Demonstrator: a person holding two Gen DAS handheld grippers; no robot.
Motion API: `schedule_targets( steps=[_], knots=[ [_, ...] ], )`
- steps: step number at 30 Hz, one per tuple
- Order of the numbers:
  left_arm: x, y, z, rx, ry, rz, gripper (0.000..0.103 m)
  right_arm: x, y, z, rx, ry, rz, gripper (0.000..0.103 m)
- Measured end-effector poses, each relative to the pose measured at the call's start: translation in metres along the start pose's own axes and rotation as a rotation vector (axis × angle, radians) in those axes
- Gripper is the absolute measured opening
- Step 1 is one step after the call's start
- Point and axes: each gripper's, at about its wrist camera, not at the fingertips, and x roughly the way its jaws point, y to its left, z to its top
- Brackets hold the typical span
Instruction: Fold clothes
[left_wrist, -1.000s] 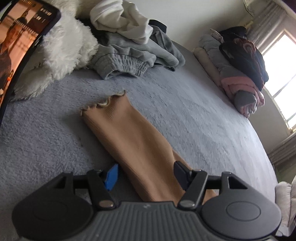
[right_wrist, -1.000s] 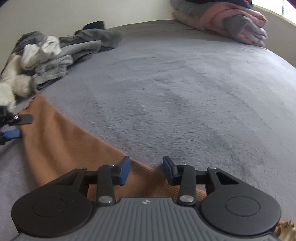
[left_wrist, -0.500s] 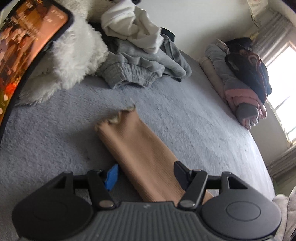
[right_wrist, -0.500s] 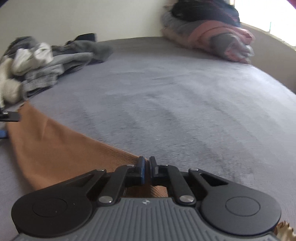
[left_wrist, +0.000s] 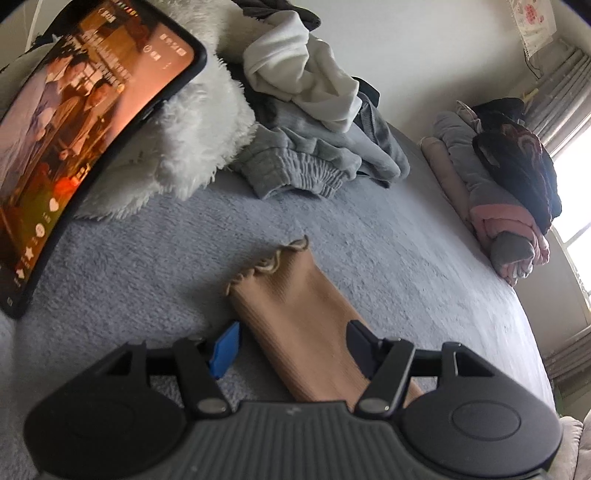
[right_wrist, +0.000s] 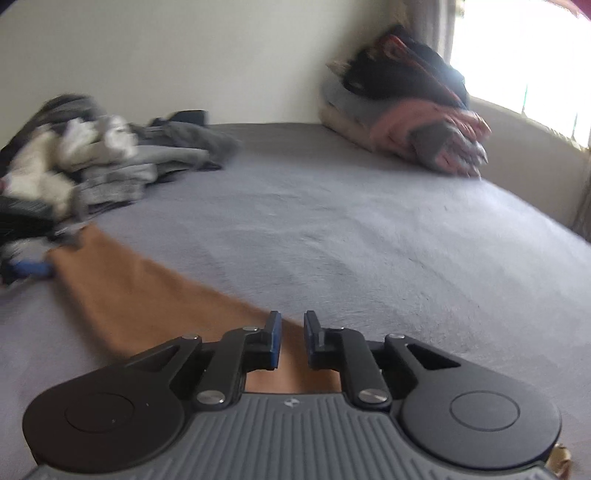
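Observation:
A tan ribbed garment (left_wrist: 291, 306) lies as a long strip on the grey bed cover (left_wrist: 406, 258), its ruffled cuff (left_wrist: 273, 258) pointing toward the clothes pile. My left gripper (left_wrist: 291, 343) is open and straddles the strip: the blue pad sits beside its left edge, the other finger over its right side. In the right wrist view the same garment (right_wrist: 147, 295) runs from the left gripper's blue pad (right_wrist: 31, 269) to under my right gripper (right_wrist: 291, 339). The right jaws are opening, with a narrow gap between the pads and tan cloth showing below it.
A lit phone (left_wrist: 74, 147) leans on a white fluffy item (left_wrist: 192, 147) at the left. A loose pile of grey and white clothes (left_wrist: 314, 147) lies behind the garment. A folded stack (left_wrist: 498, 192) sits by the window (right_wrist: 517, 55) at the far right.
The right jaws closed onto the tan cloth, then parted slightly as that hand swung and rose. The garment's cuff end slid closer to the left gripper and bunched narrower.

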Motion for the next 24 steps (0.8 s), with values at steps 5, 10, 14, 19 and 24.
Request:
schedule_targets(
  steps=[5,10,14,19,24],
  knots=[
    [0.001,0.002,0.001,-0.01,0.004,-0.003,0.064,-0.024,0.024,-0.02,-0.093,0.04,0.022,0.014],
    [0.0,0.002,-0.001,-0.004,0.004,-0.001,0.064,-0.027,0.035,-0.034,-0.126,0.084,0.016,0.015],
    [0.001,0.002,-0.001,-0.001,0.003,0.0,0.064,-0.019,0.039,-0.037,-0.128,0.09,0.004,0.03],
    [0.0,0.004,0.001,-0.011,-0.011,0.014,0.064,-0.005,0.05,-0.035,-0.175,0.074,-0.017,0.035],
    [0.001,0.006,0.002,-0.019,-0.012,0.015,0.064,0.01,0.059,-0.037,-0.249,0.099,-0.053,0.033]
  ],
)
